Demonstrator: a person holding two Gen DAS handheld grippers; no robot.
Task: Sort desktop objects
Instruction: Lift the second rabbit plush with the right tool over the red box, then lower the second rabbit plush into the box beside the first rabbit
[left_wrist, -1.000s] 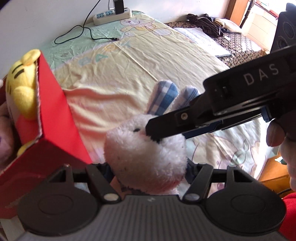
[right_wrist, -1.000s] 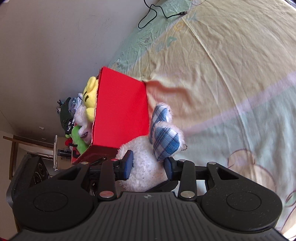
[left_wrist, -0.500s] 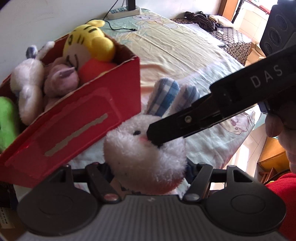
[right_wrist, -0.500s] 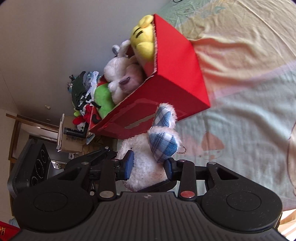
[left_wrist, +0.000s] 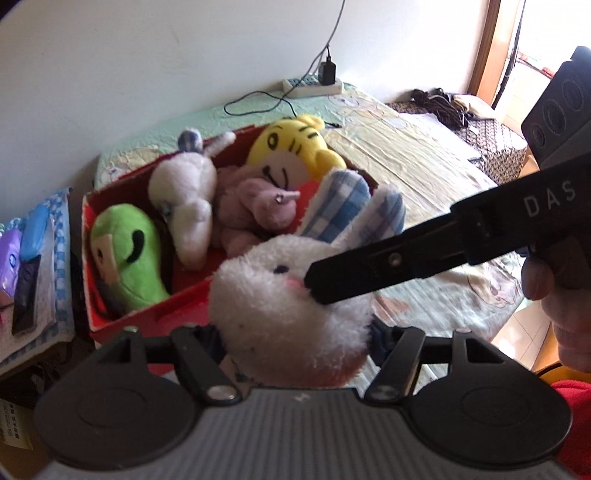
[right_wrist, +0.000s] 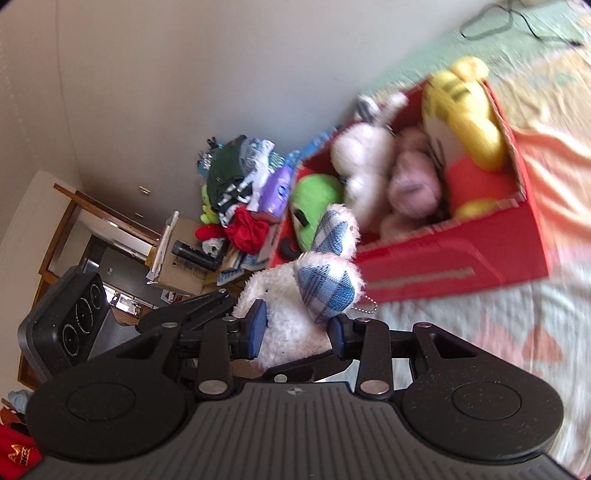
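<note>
Four plush toys already lie in the red box (left_wrist: 122, 321) at frame centre, while the white rabbit (left_wrist: 291, 295), pinched by both the left tool (left_wrist: 295, 332) and right tool (right_wrist: 297, 328), hangs just before it, not yet in.

Left wrist camera sits right behind the white plush rabbit (left_wrist: 291, 295), close up, facing across the red box (left_wrist: 122, 317) toward the wall. Right wrist camera looks from the side, rolled, at the same rabbit (right_wrist: 291, 317) and box (right_wrist: 454, 273); its far half is blurred, so the angle is probably steeper.
</note>
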